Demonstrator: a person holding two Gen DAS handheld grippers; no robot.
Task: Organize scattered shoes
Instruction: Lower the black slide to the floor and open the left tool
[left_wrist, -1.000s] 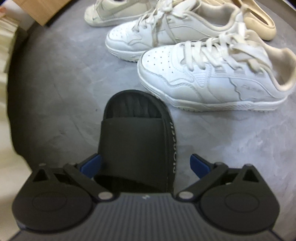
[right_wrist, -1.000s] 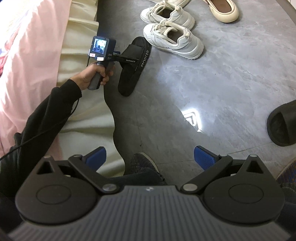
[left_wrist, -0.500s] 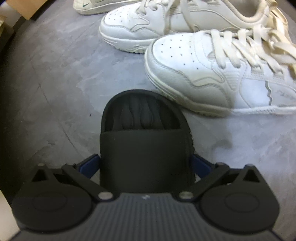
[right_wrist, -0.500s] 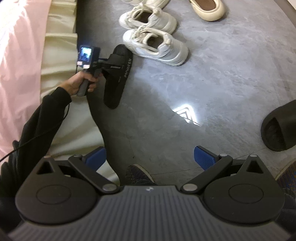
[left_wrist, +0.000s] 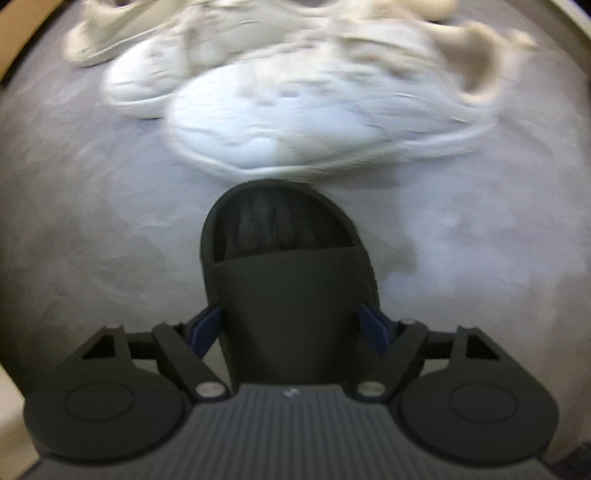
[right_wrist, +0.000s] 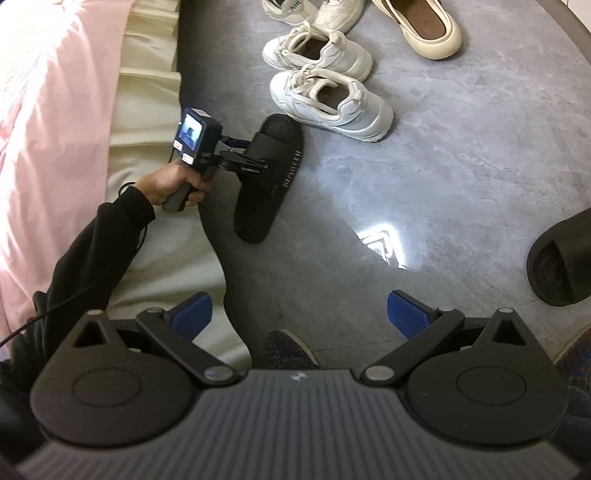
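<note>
We hold the left gripper (left_wrist: 291, 326) clamped across the strap of a black slide sandal (left_wrist: 286, 273), one blue pad on each side of the strap. In the right wrist view the same sandal (right_wrist: 271, 177) sits at about 11 o'clock, toe pointing toward 1 o'clock, with its toe just beside the nearer white sneaker (right_wrist: 330, 105). We cannot tell whether the sole rests on the grey floor (right_wrist: 461, 166) or hangs just above it. A second white sneaker (right_wrist: 317, 51) lies just beyond the first, and a cream slip-on shoe (right_wrist: 424, 29) lies at 1 o'clock. The left wrist view is blurred, so the sneakers there show only as pale shapes at 12 o'clock. Our right gripper (right_wrist: 299, 315) has its fingers wide apart with nothing between them. The matching black slide (right_wrist: 561, 262) lies alone at 3 o'clock, well apart from the others.
</note>
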